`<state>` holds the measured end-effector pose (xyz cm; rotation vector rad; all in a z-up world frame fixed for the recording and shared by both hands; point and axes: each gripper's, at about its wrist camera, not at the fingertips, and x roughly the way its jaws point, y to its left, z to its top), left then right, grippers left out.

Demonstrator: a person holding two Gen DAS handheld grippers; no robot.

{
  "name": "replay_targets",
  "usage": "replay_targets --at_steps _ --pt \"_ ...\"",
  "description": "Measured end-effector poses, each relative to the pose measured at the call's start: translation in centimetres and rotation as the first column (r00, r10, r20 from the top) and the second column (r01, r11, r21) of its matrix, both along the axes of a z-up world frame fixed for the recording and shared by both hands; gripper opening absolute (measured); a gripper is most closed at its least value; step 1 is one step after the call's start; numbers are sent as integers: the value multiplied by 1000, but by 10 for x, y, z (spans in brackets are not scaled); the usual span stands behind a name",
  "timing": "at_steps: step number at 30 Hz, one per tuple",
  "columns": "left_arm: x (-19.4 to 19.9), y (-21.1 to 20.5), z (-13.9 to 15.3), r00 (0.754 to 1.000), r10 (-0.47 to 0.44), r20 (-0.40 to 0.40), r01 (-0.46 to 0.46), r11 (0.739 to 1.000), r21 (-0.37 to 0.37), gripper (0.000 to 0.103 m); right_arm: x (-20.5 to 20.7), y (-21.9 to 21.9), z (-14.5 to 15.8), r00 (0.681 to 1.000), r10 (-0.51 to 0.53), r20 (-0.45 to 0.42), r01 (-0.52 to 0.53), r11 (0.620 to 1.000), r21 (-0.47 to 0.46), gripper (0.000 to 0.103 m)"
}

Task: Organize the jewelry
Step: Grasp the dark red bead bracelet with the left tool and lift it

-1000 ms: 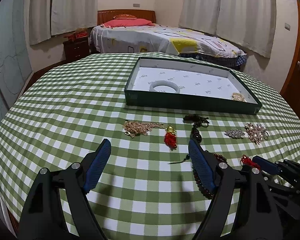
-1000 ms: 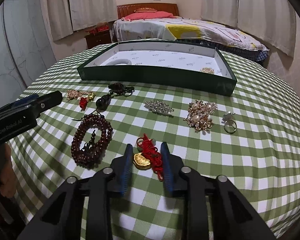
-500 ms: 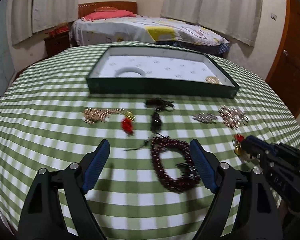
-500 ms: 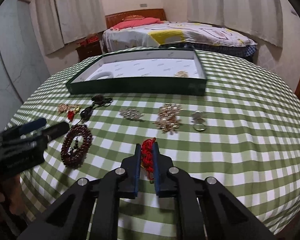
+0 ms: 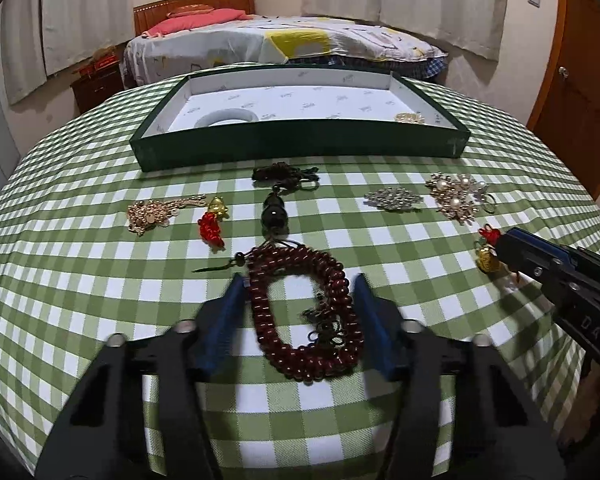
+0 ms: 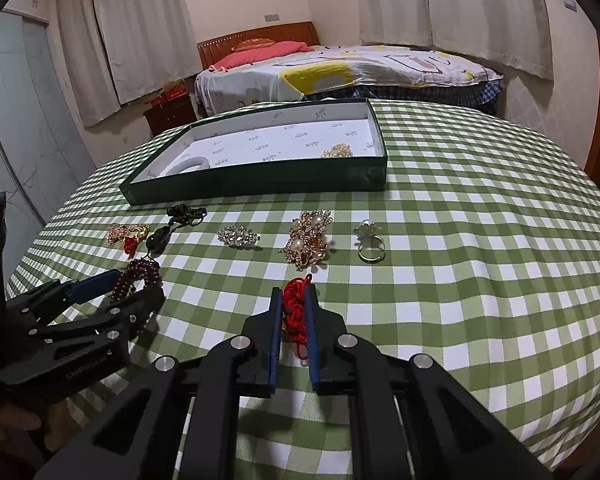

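A dark red bead bracelet (image 5: 260,312) lies on the green checked tablecloth. My left gripper (image 5: 299,280) straddles it, and the jaws are closing with a blue pad close against each side of the loop. The right wrist view shows the same gripper (image 6: 134,286) around the beads (image 6: 140,270). My right gripper (image 6: 294,304) is shut on a red knotted cord charm (image 6: 292,300). From the left wrist view its gold pendant (image 5: 486,260) hangs below the right gripper (image 5: 500,246). The green tray (image 5: 300,148) holds a white bangle (image 5: 226,117) and a gold piece (image 5: 410,117).
Loose on the cloth before the tray lie a gold chain (image 5: 156,212), a red and gold charm (image 5: 212,228), a dark pendant (image 5: 275,216), a silver brooch (image 6: 238,237), a pearl brooch (image 6: 308,240) and a ring (image 6: 370,246). A bed stands beyond the table.
My left gripper moved forward and down over the bead bracelet, and its jaws narrowed around it. My right gripper shut on the red cord charm and raised it off the cloth.
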<state>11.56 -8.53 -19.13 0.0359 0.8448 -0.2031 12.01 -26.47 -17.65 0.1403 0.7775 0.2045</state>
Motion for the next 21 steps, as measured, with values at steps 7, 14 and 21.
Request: replay_targets --at_steps 7,14,21 --pt "-5 9 2 1000 -26 -4 25 995 -95 21 -1 4 2 1000 12 10 -12 1000 -1 12" --pt "-13 11 16 998 -31 48 35 995 -88 17 -3 7 9 999 19 35 -19 1000 2 12" --pt "-16 11 33 993 -27 114 37 996 -80 17 -5 8 21 997 21 69 -22 1000 8 11"
